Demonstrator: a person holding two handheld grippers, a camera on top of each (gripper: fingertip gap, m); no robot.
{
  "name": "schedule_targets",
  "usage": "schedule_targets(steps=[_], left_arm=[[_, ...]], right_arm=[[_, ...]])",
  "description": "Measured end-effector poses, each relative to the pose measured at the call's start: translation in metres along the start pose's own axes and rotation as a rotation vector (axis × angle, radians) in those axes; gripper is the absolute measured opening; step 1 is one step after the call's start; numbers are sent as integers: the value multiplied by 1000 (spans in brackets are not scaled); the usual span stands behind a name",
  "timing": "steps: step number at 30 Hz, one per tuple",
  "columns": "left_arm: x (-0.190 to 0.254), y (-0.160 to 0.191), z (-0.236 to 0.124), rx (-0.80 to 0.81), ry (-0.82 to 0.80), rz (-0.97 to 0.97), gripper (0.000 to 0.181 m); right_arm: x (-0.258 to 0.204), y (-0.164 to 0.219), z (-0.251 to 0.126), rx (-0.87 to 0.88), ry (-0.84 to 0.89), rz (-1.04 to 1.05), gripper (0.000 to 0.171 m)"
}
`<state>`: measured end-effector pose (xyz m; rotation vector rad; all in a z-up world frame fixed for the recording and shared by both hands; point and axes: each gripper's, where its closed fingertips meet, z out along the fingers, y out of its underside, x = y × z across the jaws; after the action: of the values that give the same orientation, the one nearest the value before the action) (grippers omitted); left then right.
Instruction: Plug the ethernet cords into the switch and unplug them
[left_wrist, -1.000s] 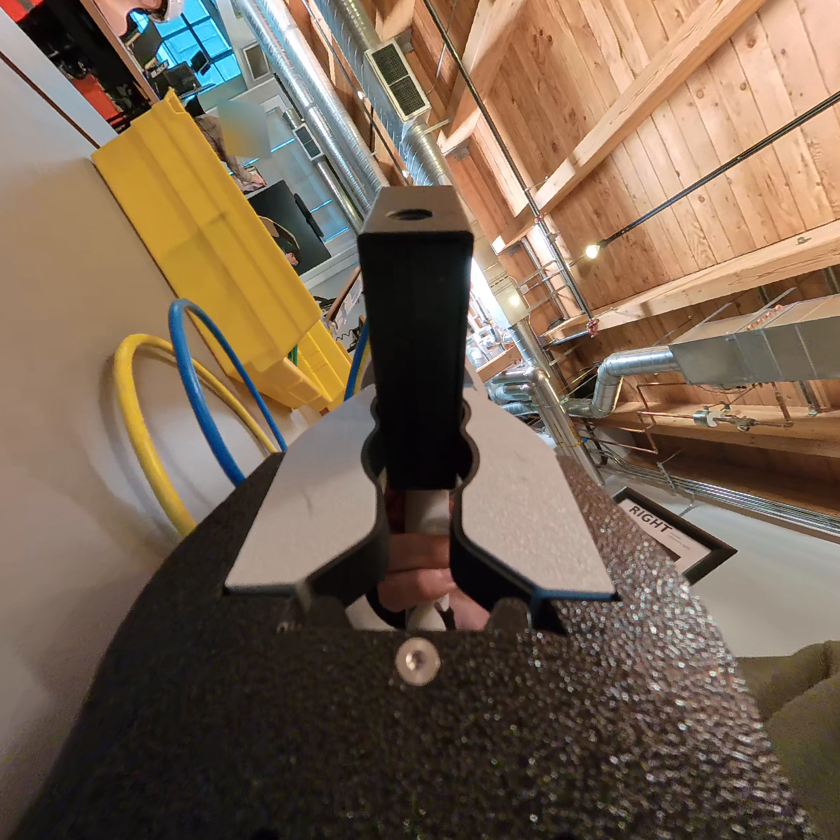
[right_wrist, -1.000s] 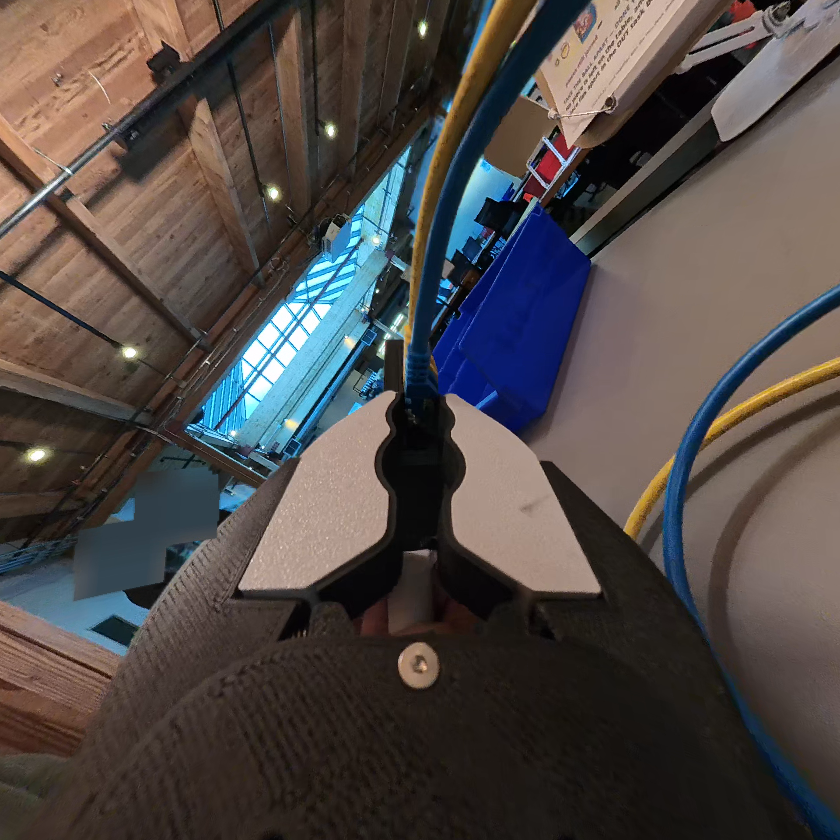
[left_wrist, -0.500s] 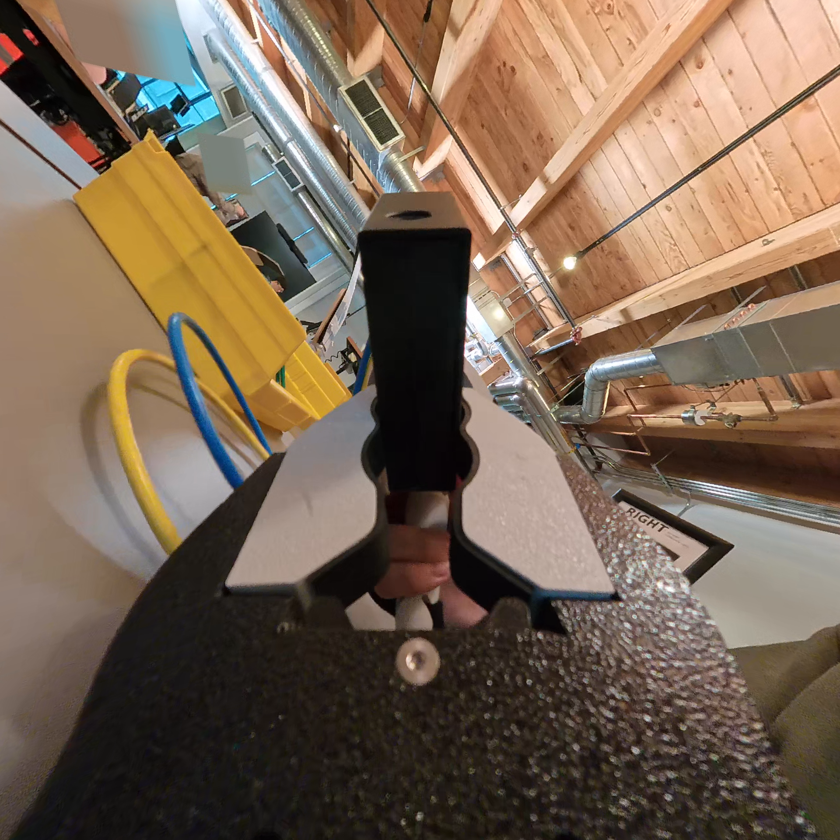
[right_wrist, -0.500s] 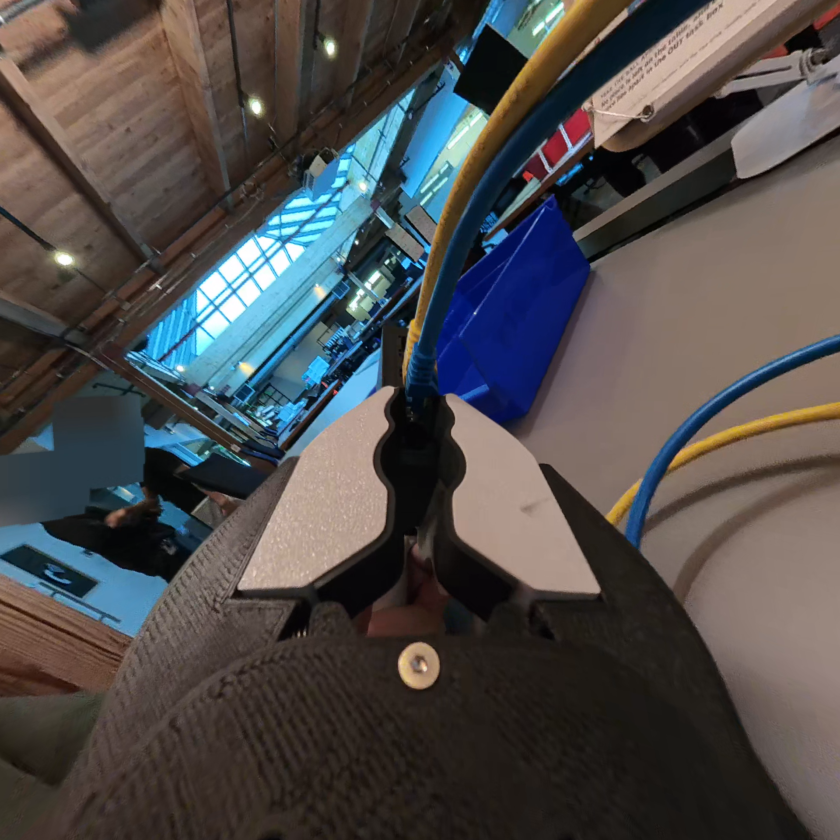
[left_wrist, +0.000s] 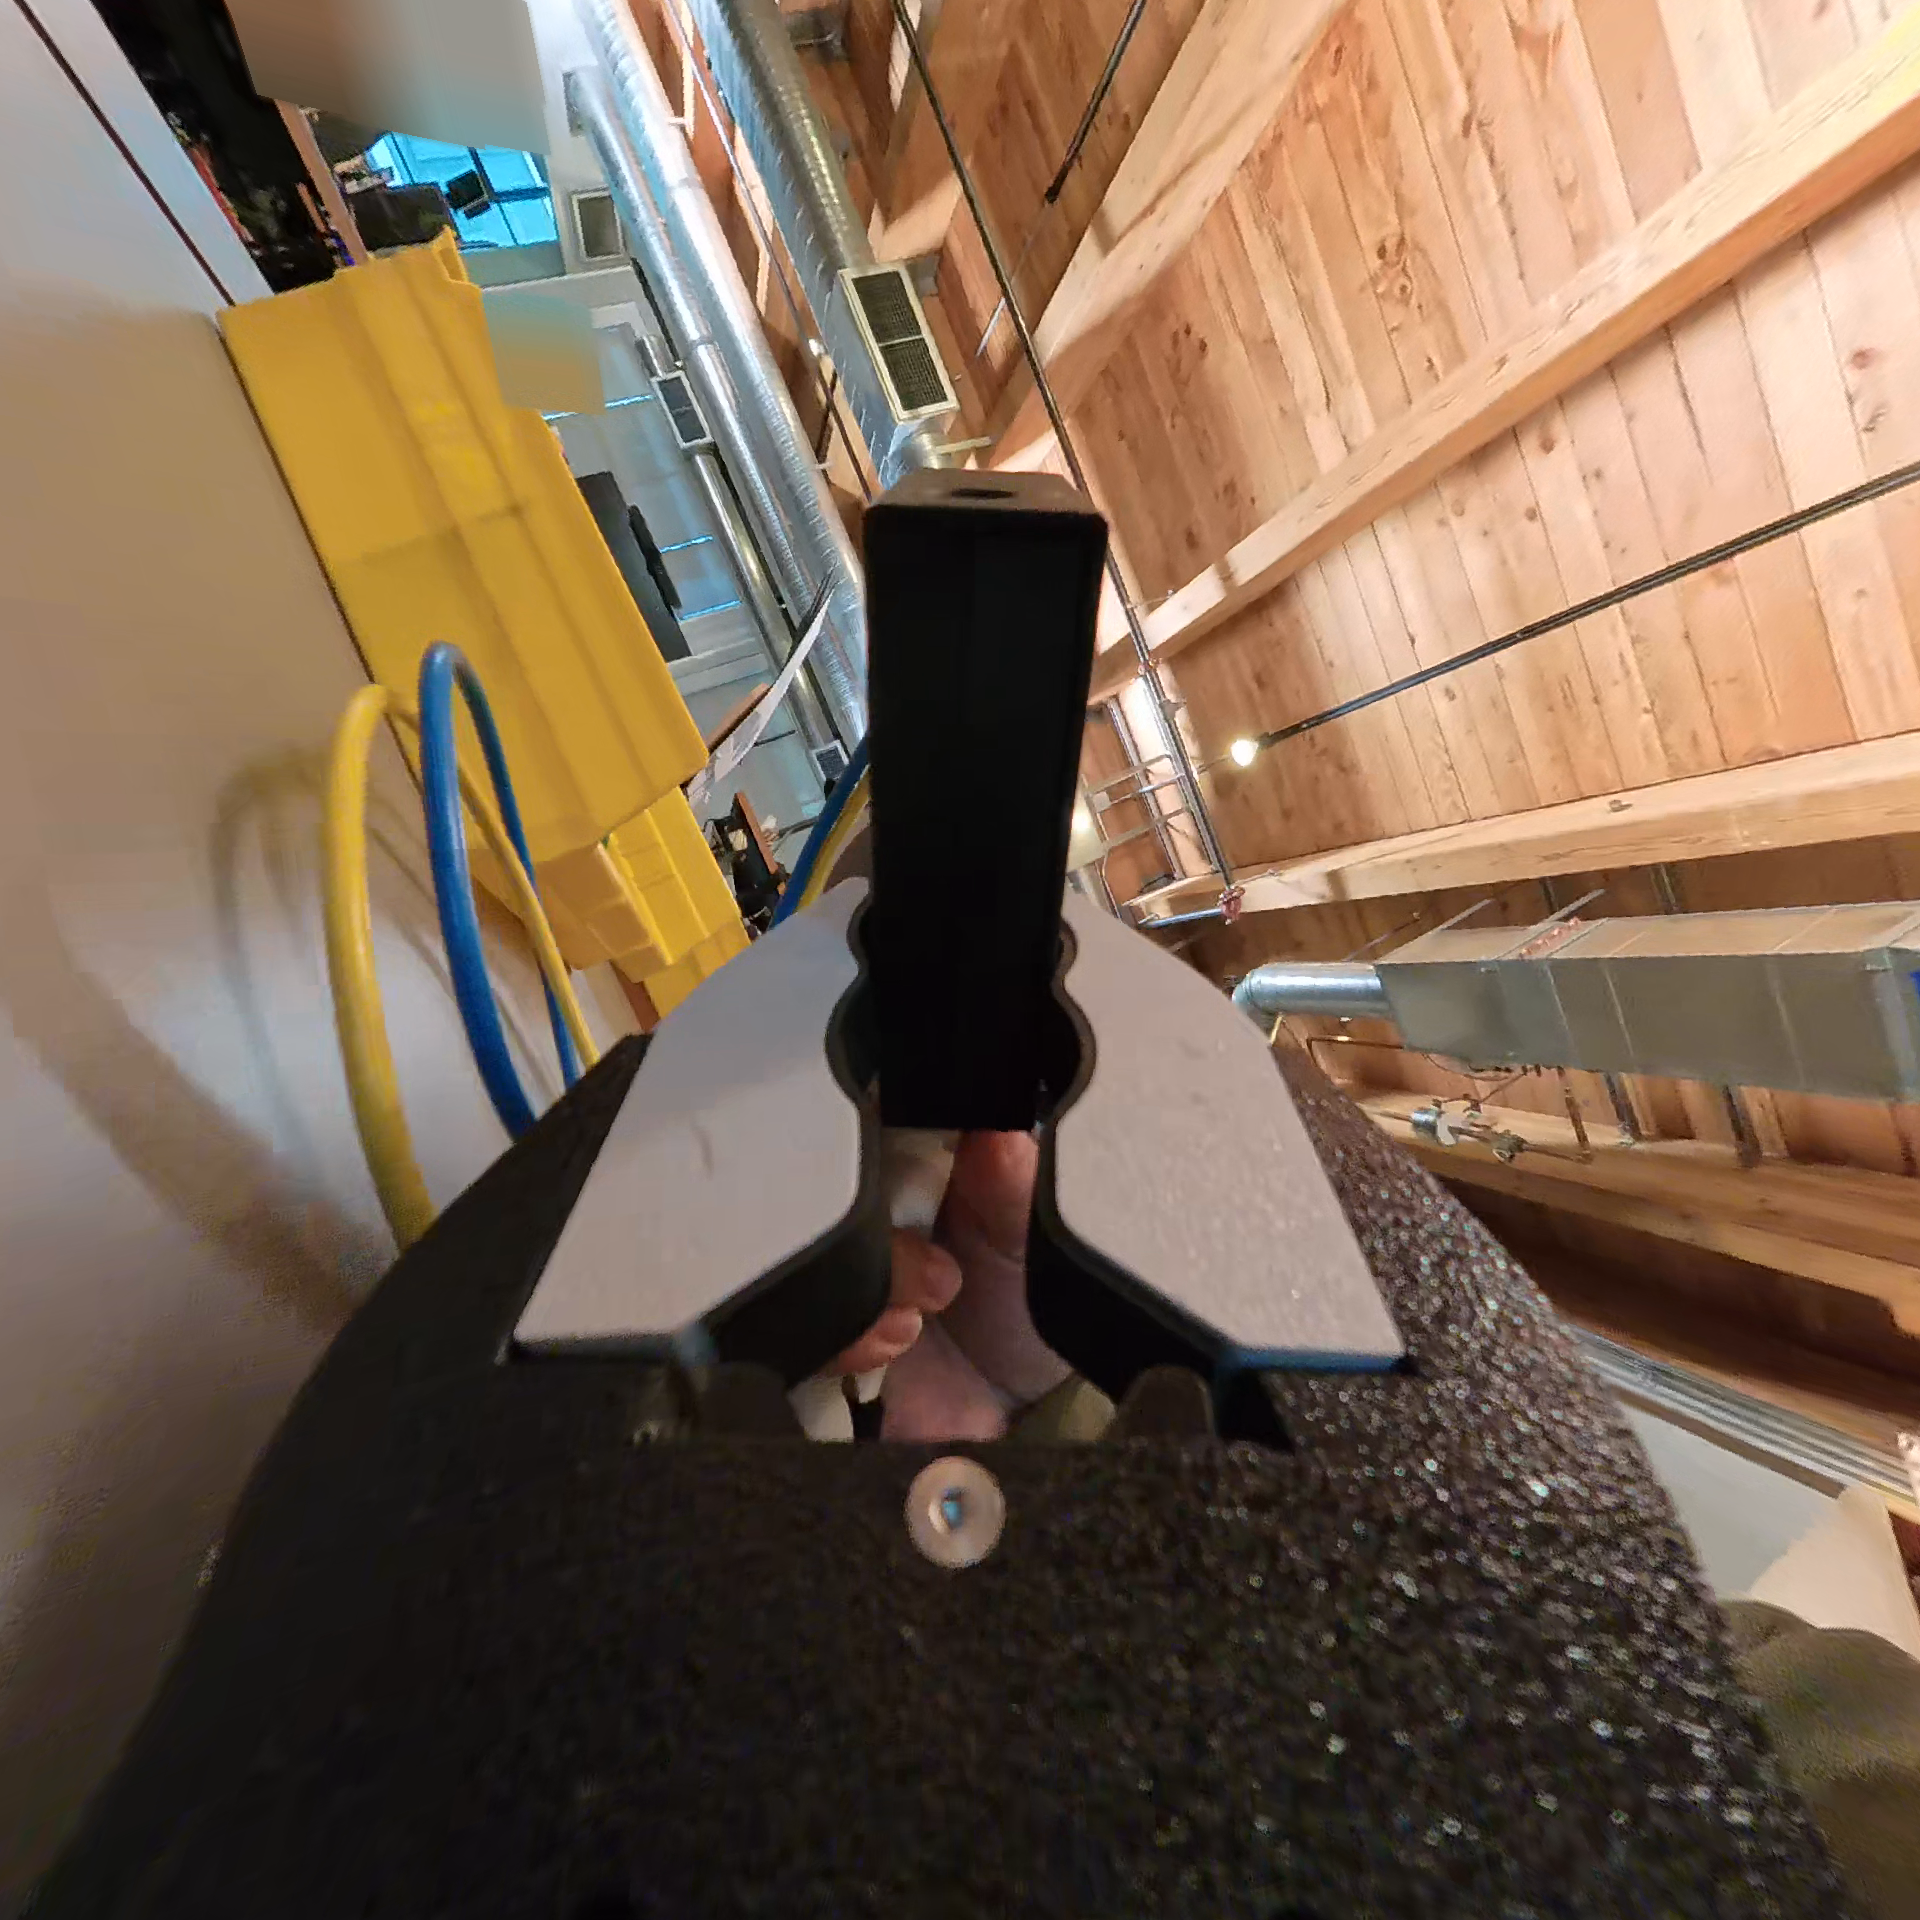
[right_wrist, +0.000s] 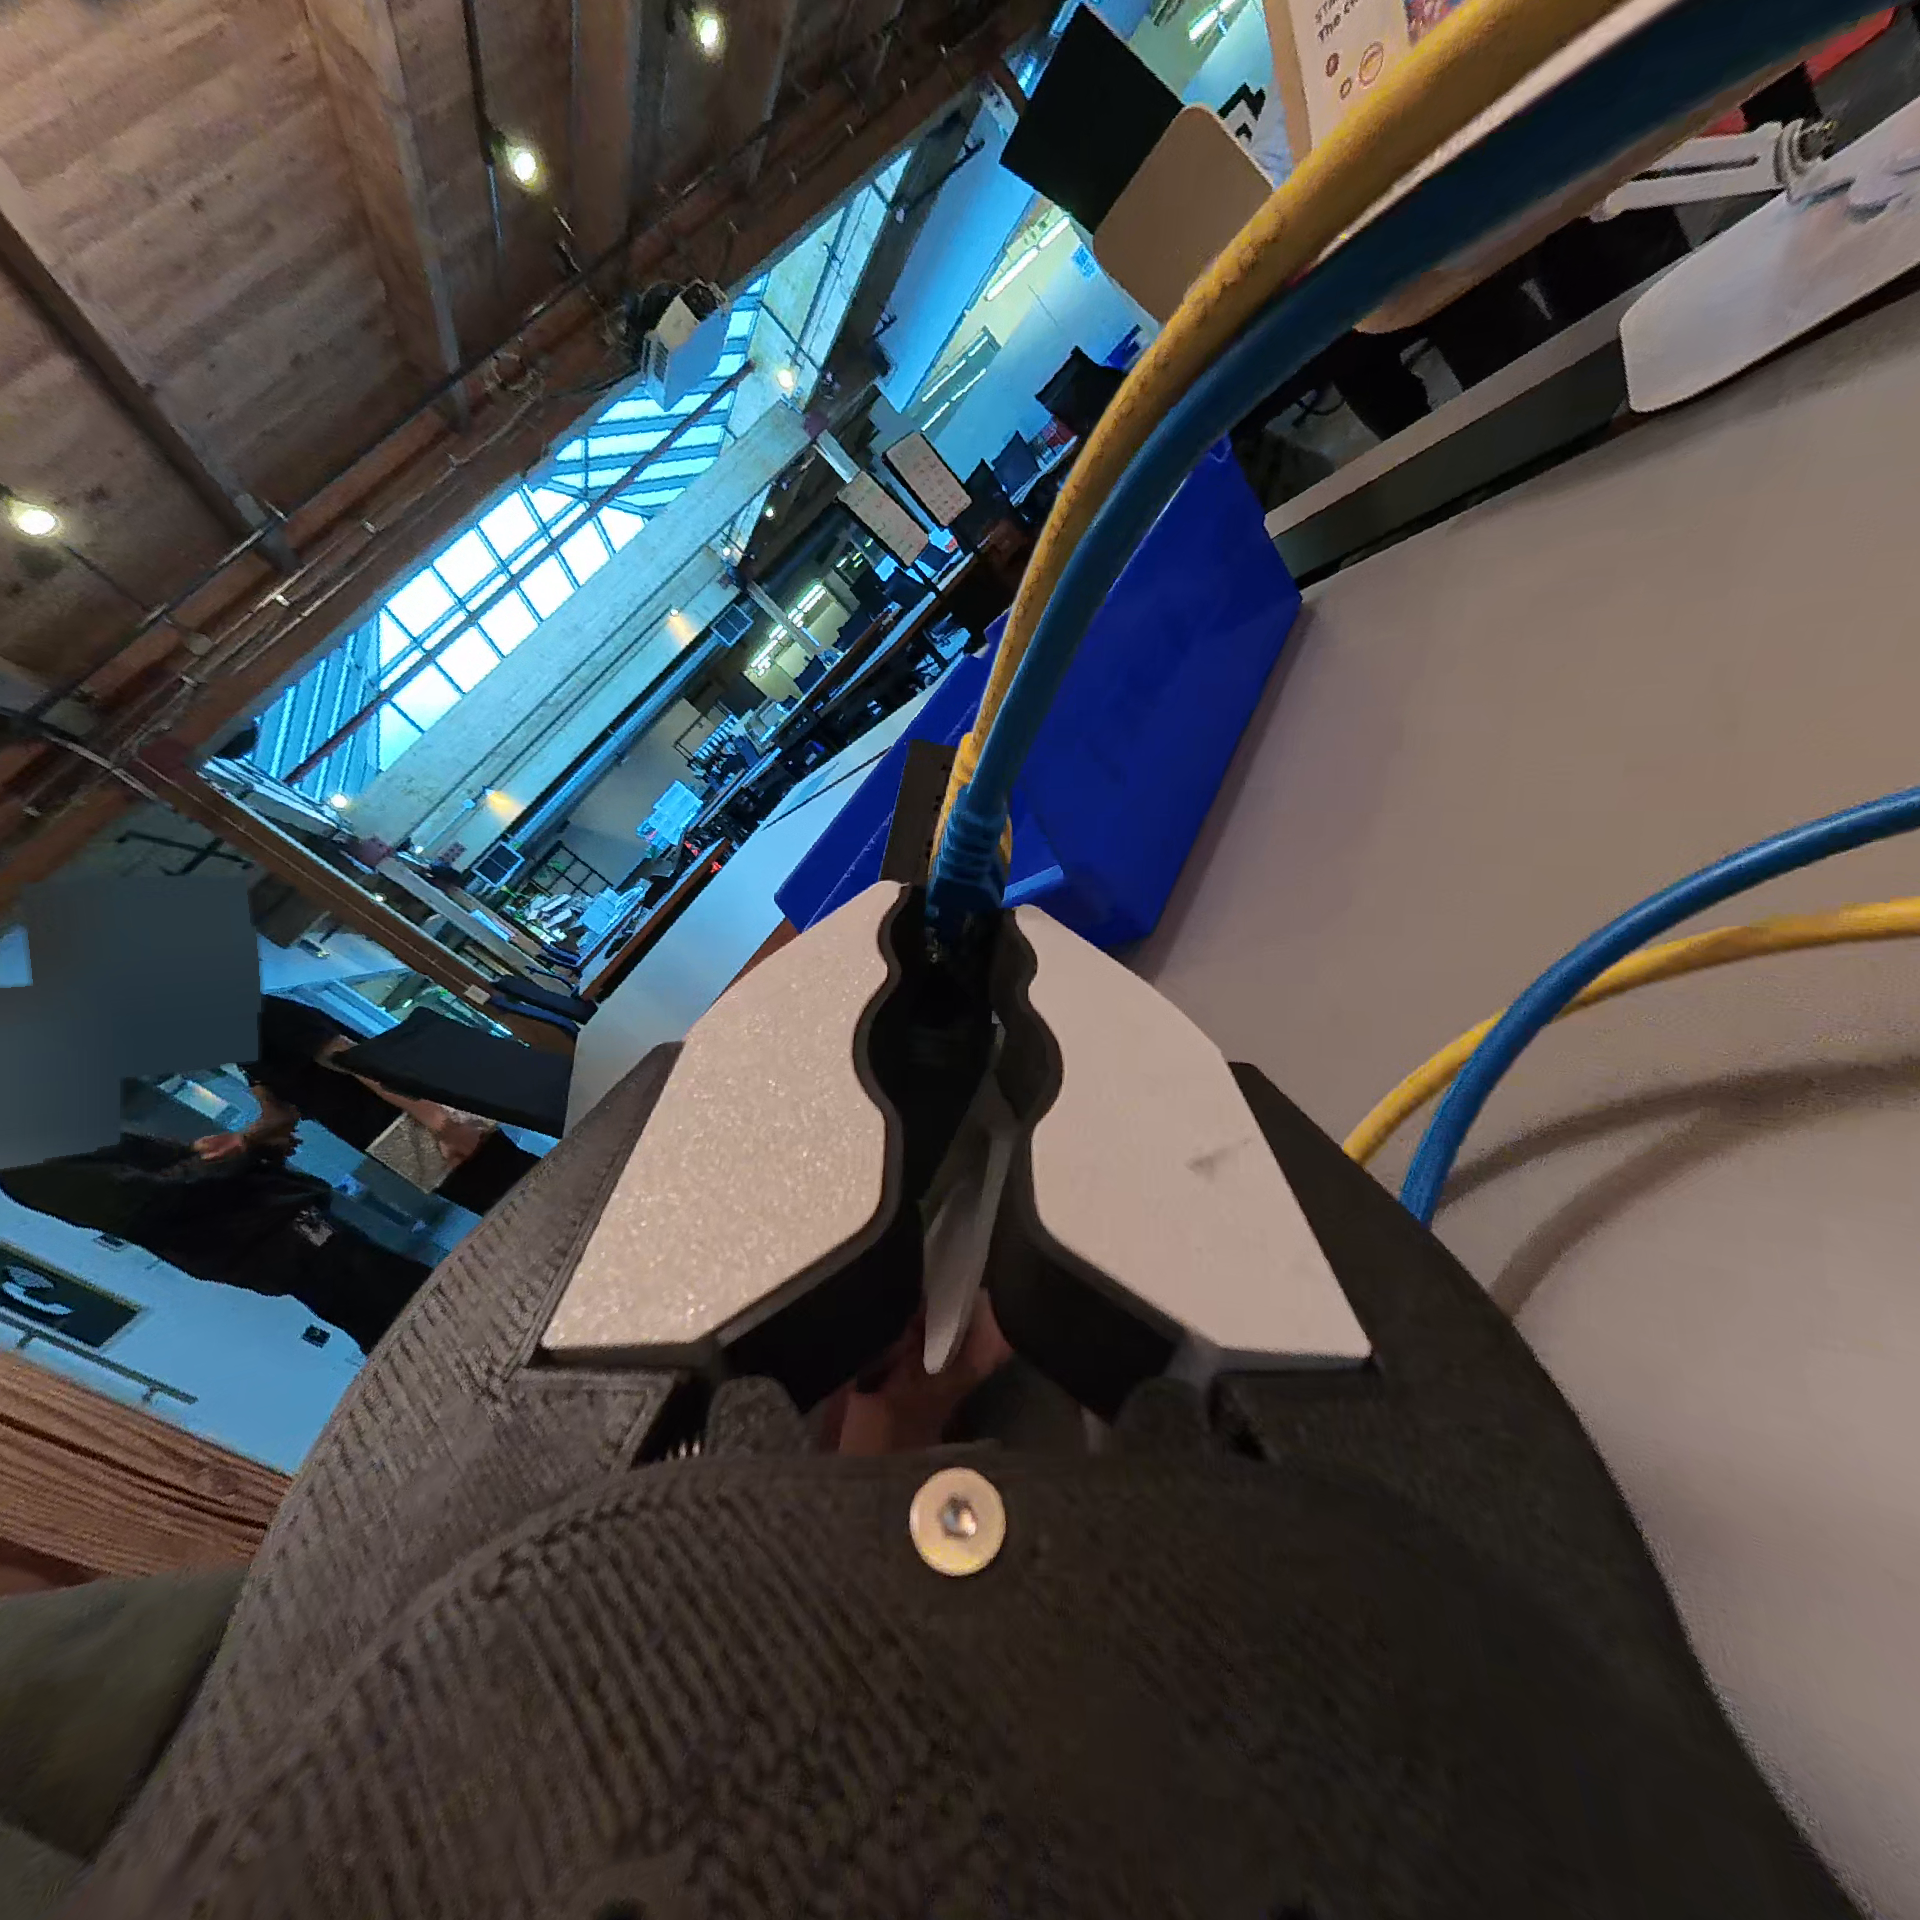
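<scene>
Bins: yellow bin (left_wrist: 457, 540) and blue bin (right_wrist: 1153, 717), contents hidden.
Left gripper (left_wrist: 961, 935): you clamp the switch (left_wrist: 977, 790), tilted up.
Right gripper (right_wrist: 951, 925): you pinch the blue cord (right_wrist: 1049, 665) plug.

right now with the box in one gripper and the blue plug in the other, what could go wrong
1. The left gripper pinches only the lower end of the tall black box, so a pull on the plug could tip it in the grip.
2. The right gripper holds the blue cable right at its plug; the yellow cable runs hard against it and could get tugged or snagged.
3. Both cables loop loosely over the table, where they might catch.
</scene>
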<state>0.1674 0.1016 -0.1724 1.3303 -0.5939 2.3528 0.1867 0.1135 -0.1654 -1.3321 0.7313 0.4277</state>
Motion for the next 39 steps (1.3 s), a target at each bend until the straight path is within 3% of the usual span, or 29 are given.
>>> schedule_targets(steps=[9,16,19,30,34,39], left_arm=[[4,-4,0,57,-3,-36,26],[4,2,2,-40,-20,148,28],[5,-14,-3,18,-53,170,28],[-7,-5,-2,-84,-110,70,27],[-5,-12,-5,-45,-128,61,26],[-7,-15,-7,-11,-144,53,26]], right_arm=[[-4,-1,1,-26,-22,-34,14],[-6,-3,-5,-39,-65,53,14],[-6,-3,-9,-30,-58,50,14],[9,-2,-15,131,28,214,14],[6,1,-14,170,-6,349,14],[11,5,-13,187,35,372,23]])
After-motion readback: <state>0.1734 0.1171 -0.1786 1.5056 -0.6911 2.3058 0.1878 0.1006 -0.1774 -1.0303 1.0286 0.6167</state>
